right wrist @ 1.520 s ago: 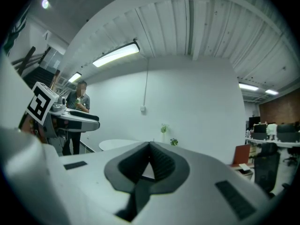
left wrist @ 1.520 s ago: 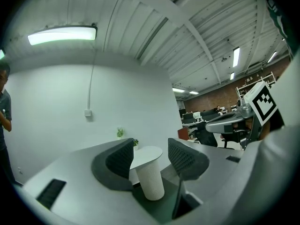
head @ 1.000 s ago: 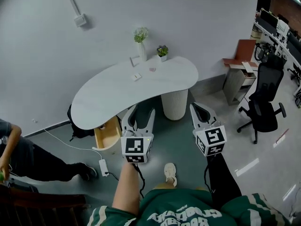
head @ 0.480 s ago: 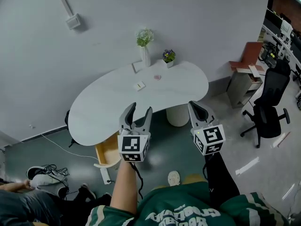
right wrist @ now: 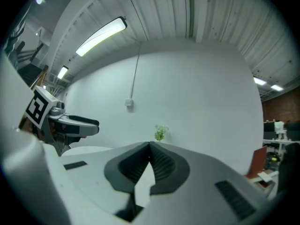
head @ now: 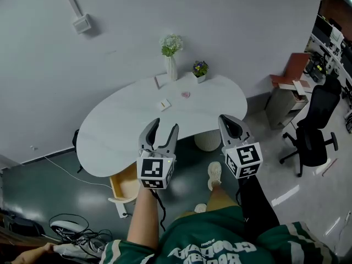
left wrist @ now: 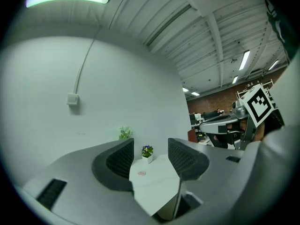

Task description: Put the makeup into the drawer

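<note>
Drawer [head: 126,182] stands open beneath table [head: 118,132] bearing vase [head: 171,69].

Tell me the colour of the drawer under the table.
The drawer is pale yellowish wood, clearest in the head view.

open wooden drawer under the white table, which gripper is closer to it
Left. In the head view the left gripper, jaws open and empty, is just right of the pale wooden drawer and higher up. The right gripper, shut, is further right, beyond the left one.
</note>
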